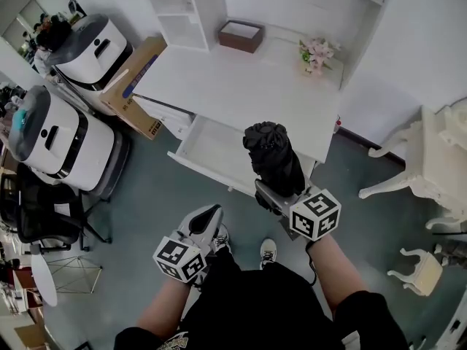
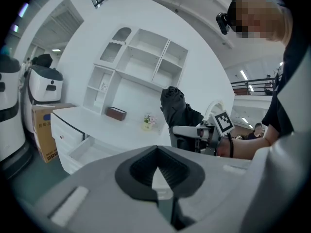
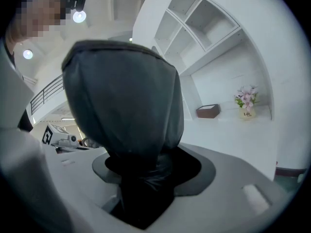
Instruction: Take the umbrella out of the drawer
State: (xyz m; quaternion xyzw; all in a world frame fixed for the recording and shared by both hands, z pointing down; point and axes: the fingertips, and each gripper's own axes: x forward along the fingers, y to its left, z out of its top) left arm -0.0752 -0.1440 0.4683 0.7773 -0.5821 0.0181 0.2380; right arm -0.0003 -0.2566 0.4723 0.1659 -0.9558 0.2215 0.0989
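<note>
At far left I see two white, smooth-shelled rounded machines (image 1: 55, 133). They look like plastic-bodied robots, though the head view is too warped at its edge for me to be sure. Just beside them a brown cardboard box (image 1: 135, 82) leans at the end of the white table (image 1: 219, 79), which has a flat matte top with open shelving behind it.

Low and left of centre, my left claw (image 1: 210, 216) hangs over the grey-green floor (image 1: 146, 195), well apart from the table. Its own view shows the ribbed dark pads pressed together with nothing between them.

The shallow white drawer (image 1: 208, 148), a plain box-shaped tray, is pulled out from under the table's front edge. At the back of the table sits a small dark-brown rectangular open-topped box (image 1: 241, 35).

Over the right end of the drawer is the black folded umbrella (image 1: 271, 155), its crinkled, faintly glossy fabric bunched into a stubby cylinder. It is out of the drawer and stands upright in the air in front of the table's edge. My right claw (image 1: 276, 194) pinches its lower end. In the right claw's view the dark pads clamp the narrow wrinkled base, and the fabric bulges wide above them.

Further right on the table stands a small pot of pink flowers (image 1: 315, 53). At far right, on the floor, is a white carved chair with curved legs (image 1: 430, 155).
</note>
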